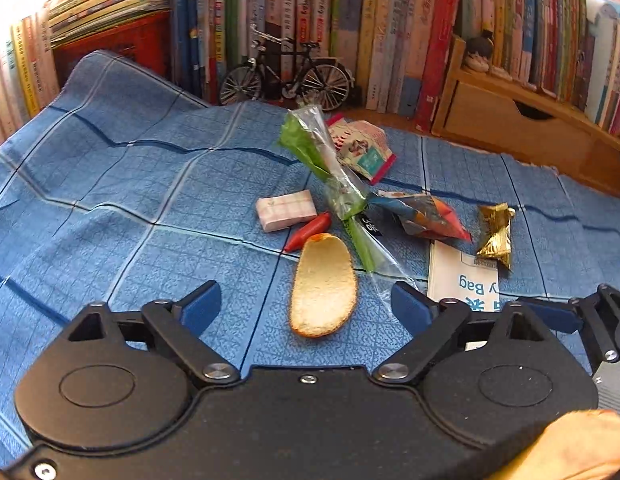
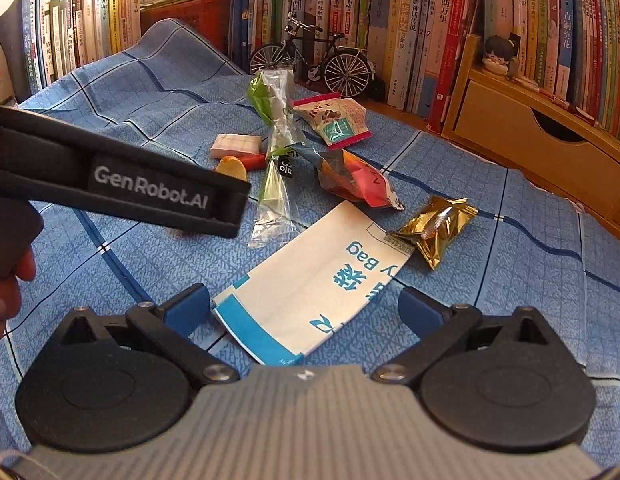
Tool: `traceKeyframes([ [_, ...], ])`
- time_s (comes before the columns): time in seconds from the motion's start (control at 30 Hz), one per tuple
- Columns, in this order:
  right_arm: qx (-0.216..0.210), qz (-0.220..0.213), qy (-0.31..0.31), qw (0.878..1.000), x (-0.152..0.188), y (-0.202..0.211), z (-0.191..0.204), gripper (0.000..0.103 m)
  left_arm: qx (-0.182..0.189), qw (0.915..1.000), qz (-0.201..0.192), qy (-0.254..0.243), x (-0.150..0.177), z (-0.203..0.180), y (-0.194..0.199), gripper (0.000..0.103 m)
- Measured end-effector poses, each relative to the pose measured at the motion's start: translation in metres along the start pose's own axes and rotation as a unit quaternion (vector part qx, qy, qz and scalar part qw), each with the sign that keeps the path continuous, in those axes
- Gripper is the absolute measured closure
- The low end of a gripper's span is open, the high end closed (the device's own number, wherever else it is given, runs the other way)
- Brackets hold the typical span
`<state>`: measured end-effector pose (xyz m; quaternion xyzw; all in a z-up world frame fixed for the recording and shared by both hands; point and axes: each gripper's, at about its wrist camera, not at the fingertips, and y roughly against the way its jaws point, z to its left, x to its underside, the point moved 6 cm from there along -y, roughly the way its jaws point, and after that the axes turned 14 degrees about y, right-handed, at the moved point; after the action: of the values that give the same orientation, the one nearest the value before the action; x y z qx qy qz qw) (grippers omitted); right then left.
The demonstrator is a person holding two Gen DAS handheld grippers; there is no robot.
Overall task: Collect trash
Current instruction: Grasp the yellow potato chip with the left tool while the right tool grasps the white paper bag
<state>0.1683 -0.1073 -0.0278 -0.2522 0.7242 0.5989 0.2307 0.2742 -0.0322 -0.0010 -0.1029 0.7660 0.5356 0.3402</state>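
Blue checked cloth (image 1: 110, 208) covers the table, and rows of books (image 2: 430, 20) stand behind it.

Nearest, the left tool (image 1: 306, 304) hovers low over the cloth with its blue fingers (image 1: 202, 304) spread wide and holding nothing. An oval slice of toast (image 1: 323, 286) lies between them, a little ahead. At the lower right corner of this view, part of a hand (image 1: 582, 440) shows.

The right tool (image 2: 304, 308) is also wide open and empty. A white paper bag with blue print (image 2: 310, 288) lies flat between its fingers, one end reaching under the tool. In the right view the left tool's black strap (image 2: 122, 184) crosses the left side, with fingers of a hand (image 2: 6, 292) below it.

Farther on, the trash lies in a loose group: a gold wrapper (image 2: 438, 230) touching the bag's far corner, a clear and green plastic wrapper (image 1: 338, 184), a red and orange snack packet (image 2: 354, 180), a small red piece (image 1: 310, 230) beside the toast, a pink checked block (image 1: 286, 210), and a printed snack packet (image 2: 334, 118).

Behind these, a model bicycle (image 1: 286, 76) stands in front of the books, and a wooden drawer box (image 2: 530, 140) is at the right.
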Motion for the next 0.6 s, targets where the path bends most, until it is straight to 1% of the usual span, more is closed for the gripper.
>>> traceKeyframes([
  [0.03,0.002,0.001,-0.001,1.000,0.000,-0.001,0.000,0.000,0.004,1.0000,0.004,-0.002,0.000,-0.001,-0.004,0.027],
  [0.07,0.001,0.002,-0.003,1.000,0.001,-0.002,-0.001,0.000,0.007,0.9999,0.010,-0.002,0.001,-0.002,-0.007,0.031],
  [0.1,0.000,0.002,-0.007,1.000,0.001,-0.003,-0.002,0.000,0.009,0.9999,0.014,-0.002,0.002,-0.002,-0.010,0.037],
  [0.2,-0.002,-0.002,-0.014,1.000,0.002,-0.003,-0.002,0.008,0.009,0.9998,0.015,-0.009,0.003,-0.002,-0.017,0.045],
  [0.3,-0.003,-0.006,-0.010,1.000,0.001,-0.003,-0.001,0.010,0.016,0.9998,0.009,-0.009,0.002,-0.003,-0.018,0.051],
  [0.33,-0.004,-0.006,-0.010,1.000,0.000,-0.003,-0.001,0.012,0.020,0.9997,0.009,-0.007,0.002,-0.003,-0.018,0.055],
  [0.37,-0.006,-0.007,-0.013,1.000,0.000,-0.004,-0.001,0.015,0.022,0.9997,0.008,-0.006,0.001,-0.003,-0.018,0.058],
  [0.4,-0.007,-0.007,-0.016,1.000,0.000,-0.004,-0.002,0.019,0.026,0.9996,0.007,-0.005,0.001,-0.003,-0.018,0.064],
  [0.43,-0.007,-0.007,-0.017,1.000,0.000,-0.004,-0.002,0.020,0.029,0.9995,0.006,-0.004,0.001,-0.003,-0.018,0.066],
  [0.5,-0.005,-0.008,-0.016,1.000,0.000,-0.003,-0.002,0.027,0.030,0.9995,0.001,-0.005,0.001,-0.004,-0.017,0.067],
  [0.53,-0.004,-0.009,-0.014,1.000,0.000,-0.003,-0.002,0.029,0.031,0.9995,0.000,-0.006,0.002,-0.004,-0.016,0.067],
  [0.57,-0.003,-0.009,-0.012,1.000,-0.001,-0.003,-0.002,0.041,0.032,0.9995,-0.002,-0.005,0.003,-0.004,-0.016,0.067],
  [0.6,-0.001,-0.012,-0.011,1.000,-0.001,-0.002,-0.002,0.046,0.034,0.9994,-0.003,-0.004,0.003,-0.004,-0.015,0.067],
])
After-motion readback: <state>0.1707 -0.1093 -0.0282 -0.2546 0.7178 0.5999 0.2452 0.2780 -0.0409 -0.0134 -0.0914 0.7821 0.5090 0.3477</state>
